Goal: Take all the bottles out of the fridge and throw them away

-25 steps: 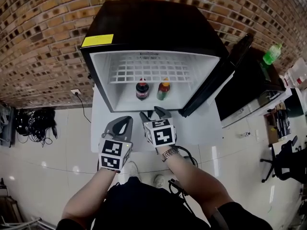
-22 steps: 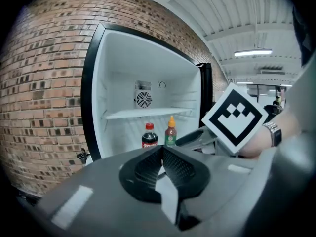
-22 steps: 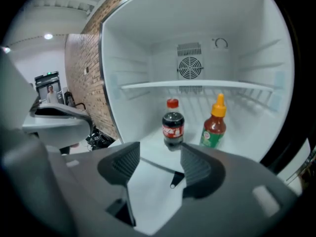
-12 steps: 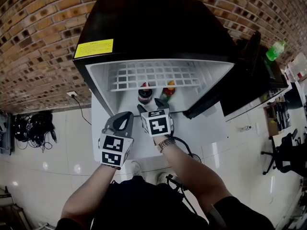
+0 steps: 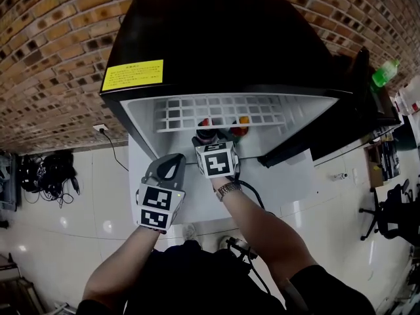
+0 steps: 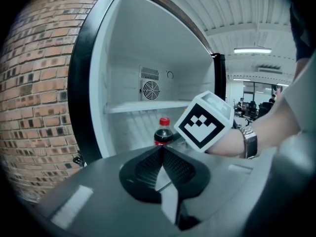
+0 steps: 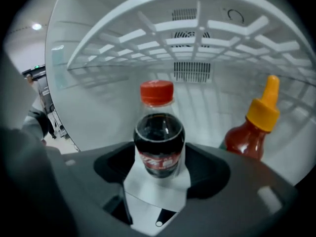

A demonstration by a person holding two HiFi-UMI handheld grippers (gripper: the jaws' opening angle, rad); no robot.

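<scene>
A small black fridge (image 5: 216,38) stands open. On its floor stand a cola bottle (image 7: 159,137) with a red cap and, to its right, a red sauce bottle (image 7: 254,132) with a yellow cap. My right gripper (image 7: 159,153) reaches into the fridge. It is open, with the cola bottle's body between its jaws and a thin gap on each side. In the head view the wire shelf (image 5: 223,110) half hides both bottles, and my right gripper (image 5: 210,142) is under it. My left gripper (image 5: 174,160) hangs shut and empty outside the fridge, left of the right one. The left gripper view also shows the cola bottle (image 6: 163,132).
The fridge door (image 5: 335,123) is swung open to the right. A green bottle (image 5: 385,73) stands on a counter at the far right. A brick wall (image 5: 52,58) runs behind and to the left. Cables (image 5: 49,172) lie on the tiled floor at left.
My right gripper has moved forward from the fridge's front edge into the fridge, up to the cola bottle. The left gripper has stayed where it was.
</scene>
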